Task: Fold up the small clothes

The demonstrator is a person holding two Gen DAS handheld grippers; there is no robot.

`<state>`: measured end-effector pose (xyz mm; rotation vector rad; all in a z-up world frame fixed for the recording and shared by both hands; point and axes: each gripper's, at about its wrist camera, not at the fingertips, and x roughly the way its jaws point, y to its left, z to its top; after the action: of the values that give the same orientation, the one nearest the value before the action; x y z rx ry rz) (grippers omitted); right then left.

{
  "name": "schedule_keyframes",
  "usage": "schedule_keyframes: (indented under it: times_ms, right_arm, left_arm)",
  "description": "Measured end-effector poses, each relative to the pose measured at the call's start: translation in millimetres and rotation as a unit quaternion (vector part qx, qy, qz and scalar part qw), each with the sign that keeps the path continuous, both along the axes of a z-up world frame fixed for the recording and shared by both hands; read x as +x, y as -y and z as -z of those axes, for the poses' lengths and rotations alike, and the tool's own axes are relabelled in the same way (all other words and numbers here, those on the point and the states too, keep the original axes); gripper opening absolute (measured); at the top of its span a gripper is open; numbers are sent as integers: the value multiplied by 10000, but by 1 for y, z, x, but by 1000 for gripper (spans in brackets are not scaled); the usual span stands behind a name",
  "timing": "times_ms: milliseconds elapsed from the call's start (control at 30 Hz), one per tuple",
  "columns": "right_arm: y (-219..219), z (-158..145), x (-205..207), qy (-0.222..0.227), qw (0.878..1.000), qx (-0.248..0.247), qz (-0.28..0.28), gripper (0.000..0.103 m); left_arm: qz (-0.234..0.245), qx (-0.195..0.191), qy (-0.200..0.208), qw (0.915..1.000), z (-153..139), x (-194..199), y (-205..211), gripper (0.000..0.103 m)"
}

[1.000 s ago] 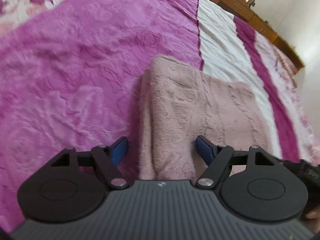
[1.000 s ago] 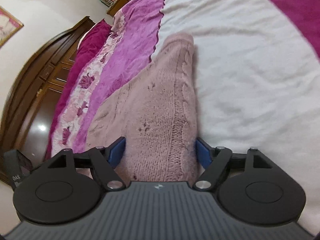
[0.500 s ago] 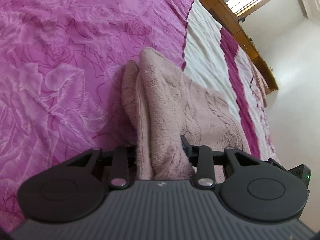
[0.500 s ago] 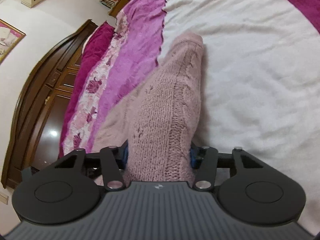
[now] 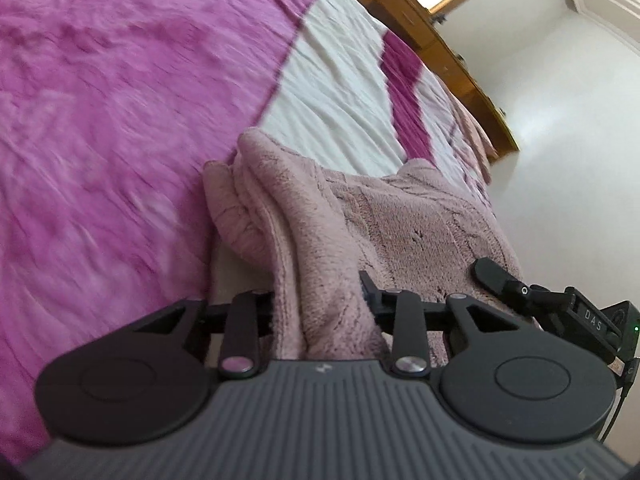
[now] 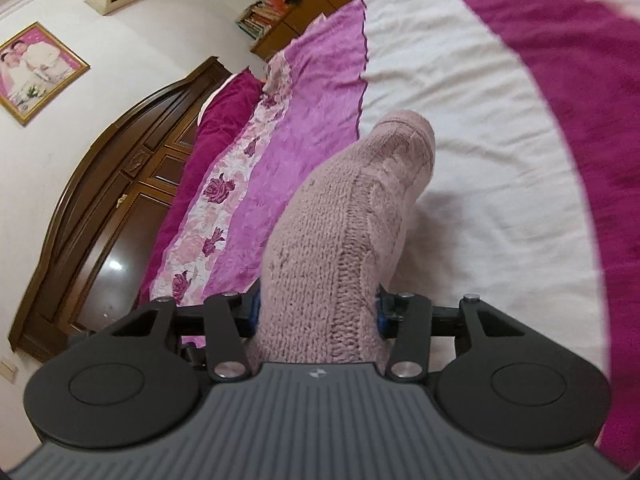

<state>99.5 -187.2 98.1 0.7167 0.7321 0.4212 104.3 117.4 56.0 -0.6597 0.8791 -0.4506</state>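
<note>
My left gripper (image 5: 320,300) is closed on a bunched edge of the pink sweater (image 5: 400,220), and my right gripper (image 6: 318,312) pinches another fold above the bed (image 6: 480,140).

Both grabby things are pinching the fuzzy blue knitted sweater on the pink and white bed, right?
Almost. The sweater is not blue: it is a dusty pink knitted sweater, as the right wrist view shows plainly. The rest holds: the left gripper and the right gripper each have their fingers closed on a bunch of it, above the pink and white bedspread.
</note>
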Motion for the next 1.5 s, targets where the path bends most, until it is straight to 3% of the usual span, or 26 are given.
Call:
schedule_keyframes:
  times_ms: [133,200,333,433,533,767,1033,1233,1500]
  right_arm:
    - [27,-1,-43,123,9997,-137,148,53]
    - [39,7,-61,92,9994,-259,225,53]
    - [56,42,-78,-288,9983,-329,397,53]
    - [60,67,-83,-508,9968,-349,515,54]
    - [61,80,-88,-451,9967,-439,505,57]
    - [65,77,-103,-458,9960,-486,590,60]
    - [70,58,-130,-272,9955,-601,675,60]
    - [63,72,-135,-232,9929,-980,631,60]
    - [59,69,-141,-200,9913,-1094,699,60]
  left_arm:
    - [333,157,49,9993,0,-21,28,33]
    - [478,419,96,9979,2,-30,41,33]
    - [607,1134,138,9916,12,-41,61,34]
    - [571,1307,131,9897,17,-45,63,36]
    - [566,1497,172,9870,16,-48,63,42]
    - [505,1611,212,9854,6,-63,55,42]
    - [489,2166,448,9740,-3,-85,52,49]
    - [356,2398,343,9696,13,-84,56,53]
    - [247,2571,415,9652,2,-96,61,54]
